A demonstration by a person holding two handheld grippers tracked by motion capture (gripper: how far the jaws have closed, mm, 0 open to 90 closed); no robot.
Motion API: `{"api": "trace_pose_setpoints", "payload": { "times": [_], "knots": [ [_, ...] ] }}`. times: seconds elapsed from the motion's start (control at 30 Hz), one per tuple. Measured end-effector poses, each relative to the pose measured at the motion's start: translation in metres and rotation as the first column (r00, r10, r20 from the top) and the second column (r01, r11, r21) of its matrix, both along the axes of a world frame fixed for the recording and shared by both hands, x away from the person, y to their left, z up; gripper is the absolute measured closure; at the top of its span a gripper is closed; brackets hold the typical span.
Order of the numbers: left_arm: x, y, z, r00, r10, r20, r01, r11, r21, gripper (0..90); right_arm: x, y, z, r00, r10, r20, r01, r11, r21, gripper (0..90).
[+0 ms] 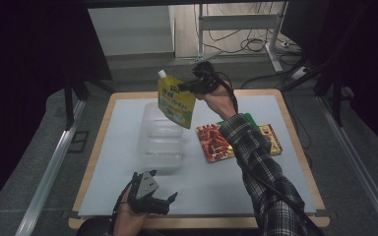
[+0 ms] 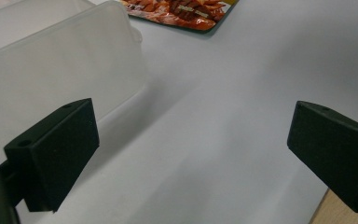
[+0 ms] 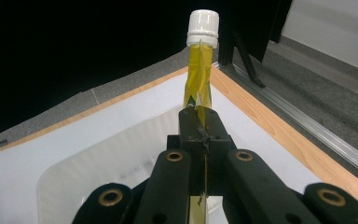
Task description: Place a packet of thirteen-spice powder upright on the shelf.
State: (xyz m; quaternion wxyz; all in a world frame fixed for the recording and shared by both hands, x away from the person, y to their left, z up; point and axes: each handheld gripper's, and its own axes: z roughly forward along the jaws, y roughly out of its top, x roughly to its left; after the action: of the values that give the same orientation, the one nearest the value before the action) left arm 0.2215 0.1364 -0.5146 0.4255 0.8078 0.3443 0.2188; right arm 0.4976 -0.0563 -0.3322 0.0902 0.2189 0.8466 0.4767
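A: High view, upper middle of frame: right gripper holds the yellow spout pouch in the air, hanging over the far end of the clear plastic bin. Fingers are clenched on the pouch's top edge just behind the white cap.

B: How does it handle?

A: Soft film pouch, looks filled. It hangs tilted from the pinch, cap at the upper left, bottom corner lowest. Expect swing and sag. Film is glossy, so likely slippery if the grip sits on the flat panel.

B: Best hold?

A: Where it is now: the flat sealed top seam next to the spout. Stiffest part, and squeezing there doesn't load the liquid. Avoid the belly.

B: Weight?

A: Can't judge fill level from these frames; I'd guess moderate. Seam grip looks stable in the right gripper view.

B: Left side?

A: Left gripper sits at the bottom left, low over the worktop, fingers spread wide, nothing between them, bin just beside it. Red snack packet lies flat at the centre right.
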Motion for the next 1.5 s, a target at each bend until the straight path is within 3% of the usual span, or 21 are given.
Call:
{"api": "trace_pose_setpoints", "payload": {
  "times": [0.43,0.6,1.0,1.2,1.3,1.37,1.47,1.5],
  "knots": [
    [-0.001,-0.002,0.0,1.0,-0.009,0.001,0.009,1.0,0.002,2.0,0.011,0.03,0.0,0.9999,0.009,0.013,-0.009,1.0,0.003,88.9],
    [-0.001,-0.002,0.0,0.9999,-0.01,0.001,0.01,0.9999,0.0,2.0,0.016,0.04,-0.008,0.9999,0.011,0.007,-0.011,0.9999,-0.008,88.8],
    [-0.001,-0.002,0.0,0.9999,-0.014,-0.002,0.014,0.9999,0.007,2.0,0.019,0.052,-0.027,0.9996,0.026,-0.008,-0.026,0.9979,-0.06,88.7],
    [-0.001,-0.003,-0.001,0.9998,-0.017,-0.005,0.017,0.9998,0.011,2.1,0.02,0.055,-0.034,0.999,0.032,-0.031,-0.033,0.9985,-0.044,88.2],
    [-0.001,-0.004,-0.001,0.9998,-0.019,-0.004,0.019,0.9997,0.015,2.1,0.02,0.056,-0.033,0.9993,0.031,-0.021,-0.032,0.9979,-0.056,87.7],
    [-0.001,-0.004,-0.001,0.9998,-0.02,-0.004,0.02,0.9997,0.016,2.1,0.018,0.057,-0.032,0.9994,0.032,-0.011,-0.033,0.9974,-0.063,86.2],
    [-0.001,-0.004,-0.001,0.9998,-0.021,-0.005,0.021,0.9996,0.017,2.1,0.015,0.055,-0.03,0.9994,0.024,0.026,-0.022,0.9973,-0.071,73.9],
    [-0.001,-0.004,-0.001,0.9998,-0.021,-0.005,0.021,0.9996,0.017,2.1,0.015,0.055,-0.03,0.9994,0.024,0.026,-0.022,0.9973,-0.071,73.9]
  ]
}}
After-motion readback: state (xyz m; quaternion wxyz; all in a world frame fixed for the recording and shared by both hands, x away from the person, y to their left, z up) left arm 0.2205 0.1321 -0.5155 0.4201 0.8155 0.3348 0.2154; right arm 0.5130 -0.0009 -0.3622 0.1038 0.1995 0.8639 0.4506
